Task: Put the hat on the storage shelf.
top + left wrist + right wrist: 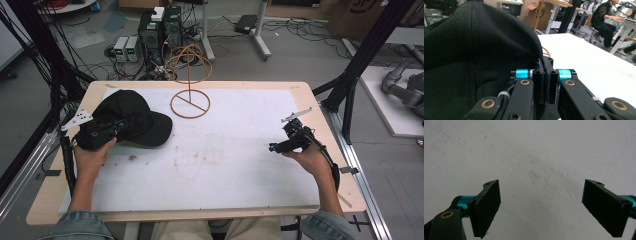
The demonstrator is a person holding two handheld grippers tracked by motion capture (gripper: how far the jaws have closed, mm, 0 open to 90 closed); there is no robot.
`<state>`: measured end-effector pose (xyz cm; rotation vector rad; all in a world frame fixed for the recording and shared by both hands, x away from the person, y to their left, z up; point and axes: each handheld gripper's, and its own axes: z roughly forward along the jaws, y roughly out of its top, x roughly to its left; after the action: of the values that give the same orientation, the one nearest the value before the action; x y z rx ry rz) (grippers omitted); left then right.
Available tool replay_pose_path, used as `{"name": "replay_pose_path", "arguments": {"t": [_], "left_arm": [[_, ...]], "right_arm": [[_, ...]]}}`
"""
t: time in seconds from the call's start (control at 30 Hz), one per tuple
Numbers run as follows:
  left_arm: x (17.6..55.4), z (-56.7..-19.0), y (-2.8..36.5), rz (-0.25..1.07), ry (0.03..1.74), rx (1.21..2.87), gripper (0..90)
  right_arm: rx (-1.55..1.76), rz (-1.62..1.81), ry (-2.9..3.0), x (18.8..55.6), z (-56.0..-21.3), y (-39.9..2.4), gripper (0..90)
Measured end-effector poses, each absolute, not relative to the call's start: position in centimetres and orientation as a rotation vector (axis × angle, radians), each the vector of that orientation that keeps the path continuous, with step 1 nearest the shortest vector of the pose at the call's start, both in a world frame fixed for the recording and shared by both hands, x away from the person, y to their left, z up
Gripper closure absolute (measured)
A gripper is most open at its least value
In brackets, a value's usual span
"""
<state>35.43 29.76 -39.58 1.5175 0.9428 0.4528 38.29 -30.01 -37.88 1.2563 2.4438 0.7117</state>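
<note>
The table (210,170) is a broad white sheet on a wooden top, and I'm working its left side. Back centre stands the orange wire stand (190,82), a ring base with a post and hoops above, well apart from both my hands. Nearer me on the left lies the black cap (131,117), crown up, brim pointing toward the middle of the table, just beside the stand's base ring but not touching it as far as I can tell.

My left gripper (119,126) is clamped tight on the cap's edge; in the left gripper view (545,82) the two pads meet on a thin fold of black fabric, crown bulging to the left. My right gripper (272,148) hangs over bare sheet with its jaws spread wide, nothing between them (541,205).

I judge this as the lift toward the stand. To do it well: keep the pinch firm, raise straight so the cloth doesn't slip out, and let the brim clear the ring before swinging over the post.
</note>
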Motion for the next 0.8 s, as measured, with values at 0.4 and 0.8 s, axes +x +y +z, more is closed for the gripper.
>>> {"name": "replay_pose_path", "arguments": {"t": [0.4, 0.8], "left_arm": [[34.8, -37.6, 29.0, 0.452, 0.849, 1.512, 87.5], [35.2, -35.5, 27.6, 0.423, 0.756, 1.54, 87.5]], "right_arm": [[1.271, 0.723, 2.439, 38.3, -37.8, -30.3, 15.0], [1.272, 0.735, 2.436, 38.3, -37.8, -30.5, 15.0]]}}
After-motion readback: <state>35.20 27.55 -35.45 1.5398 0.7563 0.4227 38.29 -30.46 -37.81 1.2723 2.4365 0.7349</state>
